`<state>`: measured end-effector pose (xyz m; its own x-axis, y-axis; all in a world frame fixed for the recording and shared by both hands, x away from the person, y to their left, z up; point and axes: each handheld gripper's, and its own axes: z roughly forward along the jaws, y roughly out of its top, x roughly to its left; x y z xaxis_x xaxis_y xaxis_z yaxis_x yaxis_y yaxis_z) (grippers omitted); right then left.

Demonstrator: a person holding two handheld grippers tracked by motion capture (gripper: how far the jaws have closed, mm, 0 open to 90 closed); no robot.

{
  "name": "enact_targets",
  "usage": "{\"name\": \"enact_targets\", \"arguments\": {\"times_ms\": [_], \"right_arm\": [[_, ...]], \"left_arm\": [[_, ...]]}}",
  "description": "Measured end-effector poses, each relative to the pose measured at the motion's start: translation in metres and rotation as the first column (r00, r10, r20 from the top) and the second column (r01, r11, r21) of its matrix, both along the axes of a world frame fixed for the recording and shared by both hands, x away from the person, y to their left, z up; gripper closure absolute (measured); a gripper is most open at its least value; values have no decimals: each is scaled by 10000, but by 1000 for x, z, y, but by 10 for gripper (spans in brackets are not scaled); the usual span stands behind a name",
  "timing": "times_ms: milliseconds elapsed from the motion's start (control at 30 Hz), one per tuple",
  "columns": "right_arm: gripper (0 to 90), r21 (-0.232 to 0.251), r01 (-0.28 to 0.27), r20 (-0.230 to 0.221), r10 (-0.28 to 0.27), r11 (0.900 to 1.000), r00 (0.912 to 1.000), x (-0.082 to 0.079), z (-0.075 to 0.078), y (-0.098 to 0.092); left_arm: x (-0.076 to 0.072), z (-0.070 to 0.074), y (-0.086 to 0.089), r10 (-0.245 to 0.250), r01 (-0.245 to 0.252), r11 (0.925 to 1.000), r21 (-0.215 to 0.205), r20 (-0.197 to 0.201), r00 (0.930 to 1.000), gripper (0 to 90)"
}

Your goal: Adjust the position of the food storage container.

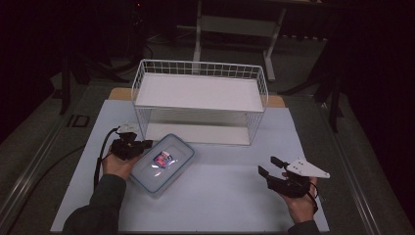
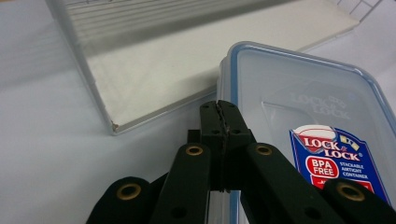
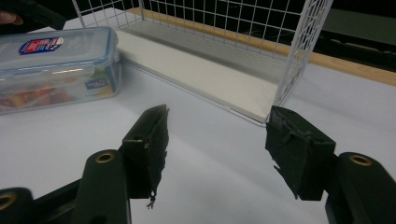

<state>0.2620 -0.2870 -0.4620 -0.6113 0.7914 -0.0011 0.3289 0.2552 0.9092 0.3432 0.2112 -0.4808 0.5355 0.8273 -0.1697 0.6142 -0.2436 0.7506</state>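
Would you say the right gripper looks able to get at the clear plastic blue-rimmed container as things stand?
Probably yes. The right gripper is open, and bare white table lies between it and the clear plastic blue-rimmed container. The left gripper, shut, sits at the container's far side.

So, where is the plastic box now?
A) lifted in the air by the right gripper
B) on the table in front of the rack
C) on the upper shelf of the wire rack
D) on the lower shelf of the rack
B: the box lies on the table, just in front of the rack, beside the left gripper.
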Motion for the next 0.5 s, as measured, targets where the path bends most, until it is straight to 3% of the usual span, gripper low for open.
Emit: {"name": "enact_targets", "arguments": {"times_ms": [267,500], "right_arm": [[388,-44,-18,-13,18,10000,10000,0,0,1],[389,-57,-44,-10,44,10000,10000,0,0,1]], "left_arm": [[-2,0,-18,-642,642,9979,119,55,9979,900],[-7,-2,-54,-1719,1719,9845,361,-18,9851,900]]}}
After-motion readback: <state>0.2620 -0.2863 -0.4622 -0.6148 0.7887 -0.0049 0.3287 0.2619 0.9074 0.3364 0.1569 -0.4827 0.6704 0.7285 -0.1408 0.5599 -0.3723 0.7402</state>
